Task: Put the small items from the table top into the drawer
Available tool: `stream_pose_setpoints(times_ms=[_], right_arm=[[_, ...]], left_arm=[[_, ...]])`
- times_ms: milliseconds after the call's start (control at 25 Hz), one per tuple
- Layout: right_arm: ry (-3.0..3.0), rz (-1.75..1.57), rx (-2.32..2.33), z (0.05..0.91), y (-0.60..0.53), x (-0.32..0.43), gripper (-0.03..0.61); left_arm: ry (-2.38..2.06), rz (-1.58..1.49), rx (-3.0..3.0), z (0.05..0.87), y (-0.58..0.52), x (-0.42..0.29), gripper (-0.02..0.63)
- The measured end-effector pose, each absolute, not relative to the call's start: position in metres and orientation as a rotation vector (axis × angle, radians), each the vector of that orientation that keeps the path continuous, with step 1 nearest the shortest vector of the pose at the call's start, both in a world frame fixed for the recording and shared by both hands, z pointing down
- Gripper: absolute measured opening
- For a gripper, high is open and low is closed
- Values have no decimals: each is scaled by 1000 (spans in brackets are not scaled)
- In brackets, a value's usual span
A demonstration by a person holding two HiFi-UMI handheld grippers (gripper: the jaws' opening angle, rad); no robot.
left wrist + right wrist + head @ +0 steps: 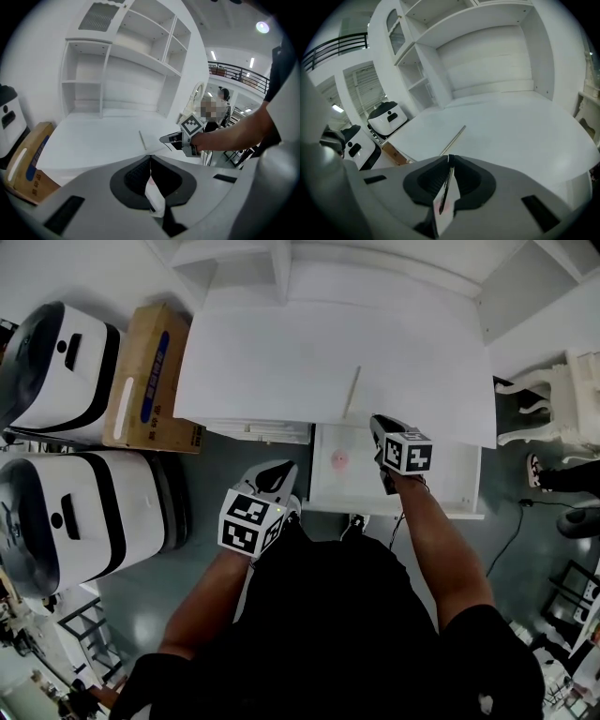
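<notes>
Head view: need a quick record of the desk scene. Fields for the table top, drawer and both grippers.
table top: white, one thin stick lying near the front edge
drawer: open, below the front edge
in drawer: small pink round item
left gripper: jaws together, in front of the table
right gripper: jaws together, over the drawer

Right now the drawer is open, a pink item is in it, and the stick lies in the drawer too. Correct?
Not quite. The drawer is open and the pink item is in it, but the stick lies on the table top, not in the drawer. The head view shows it.
</notes>
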State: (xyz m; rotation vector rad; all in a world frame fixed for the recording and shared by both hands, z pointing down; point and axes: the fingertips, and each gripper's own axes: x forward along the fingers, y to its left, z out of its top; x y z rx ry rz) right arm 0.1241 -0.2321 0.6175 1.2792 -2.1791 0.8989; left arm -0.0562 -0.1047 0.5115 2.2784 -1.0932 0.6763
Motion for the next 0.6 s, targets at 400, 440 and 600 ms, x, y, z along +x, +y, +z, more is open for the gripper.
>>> stream_pose_setpoints(times_ms=[400, 440, 600], right_arm=[[-2106, 965, 1180, 670, -170, 125, 57], [-2095, 960, 1167, 677, -169, 124, 57], [-2056, 879, 1102, 707, -171, 117, 58]], left_arm=[[-1105, 709, 2263, 513, -86, -50, 11], [-1109, 713, 2258, 514, -85, -51, 11], [-1123, 714, 2236, 515, -78, -54, 11]])
